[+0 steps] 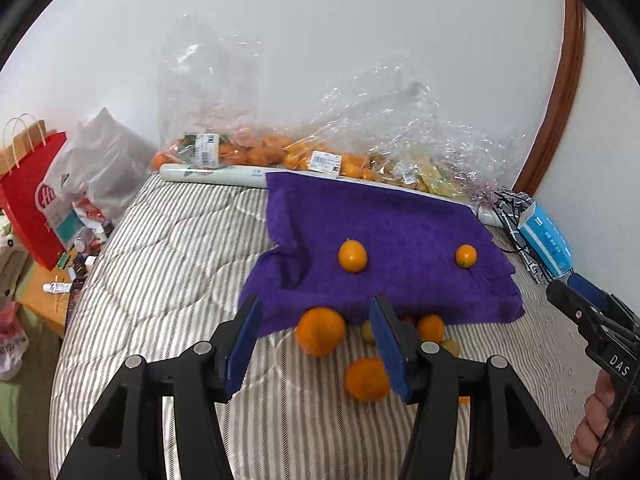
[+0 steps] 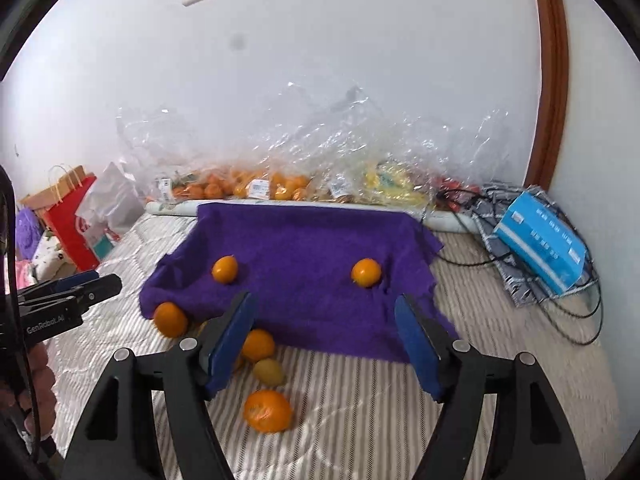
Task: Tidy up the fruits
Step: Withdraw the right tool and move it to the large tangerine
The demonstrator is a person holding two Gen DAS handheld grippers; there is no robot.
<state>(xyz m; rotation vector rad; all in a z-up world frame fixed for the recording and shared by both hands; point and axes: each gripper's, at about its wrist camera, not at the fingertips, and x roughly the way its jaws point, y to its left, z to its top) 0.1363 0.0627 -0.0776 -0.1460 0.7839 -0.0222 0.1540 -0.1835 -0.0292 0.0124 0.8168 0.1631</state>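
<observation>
While both tools gape empty, oranges dot purple towel.

A fuzzy, matt purple towel lies on a striped, quilted cloth cover. Oranges look smooth and faintly glossy. Far behind, clear plastic bags crinkle and shine. Gripper pads appear to be matt blue rubber on black plastic arms.
</observation>
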